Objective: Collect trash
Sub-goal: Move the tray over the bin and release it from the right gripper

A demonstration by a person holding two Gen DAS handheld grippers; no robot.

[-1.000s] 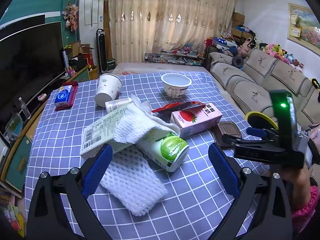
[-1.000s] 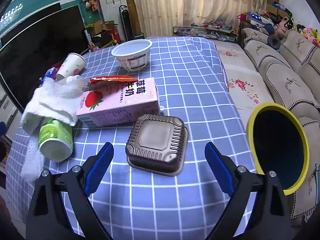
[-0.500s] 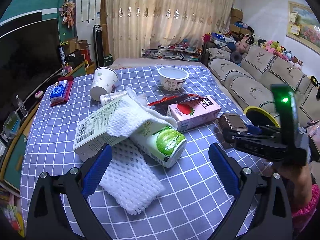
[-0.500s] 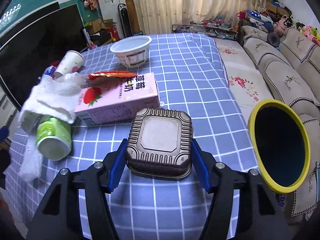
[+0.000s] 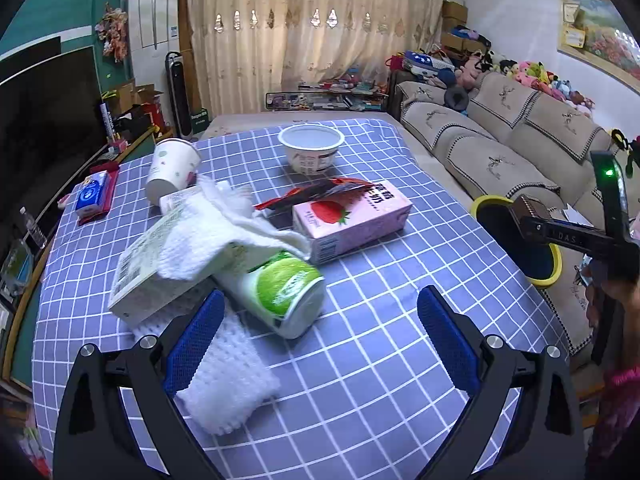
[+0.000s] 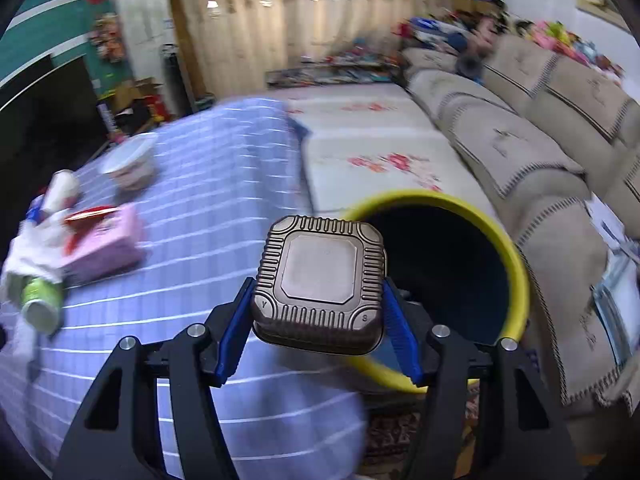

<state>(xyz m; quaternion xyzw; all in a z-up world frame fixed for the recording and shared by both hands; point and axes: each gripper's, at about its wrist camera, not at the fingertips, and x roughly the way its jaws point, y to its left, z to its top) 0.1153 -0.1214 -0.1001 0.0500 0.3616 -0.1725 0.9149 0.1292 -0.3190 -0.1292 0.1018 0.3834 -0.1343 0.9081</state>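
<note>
Brown plastic tray (image 6: 320, 280) got lifted off the surface, right tongs (image 6: 318, 308) clamping it by the yellow-rimmed bin (image 6: 516, 264); left tongs (image 5: 320, 344) gaping, so drop's next

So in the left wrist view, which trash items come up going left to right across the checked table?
Blue tissue pack → white paper cup → green-lidded white cup lying on its side → pink strawberry milk carton → yellow-rimmed bin.
</note>
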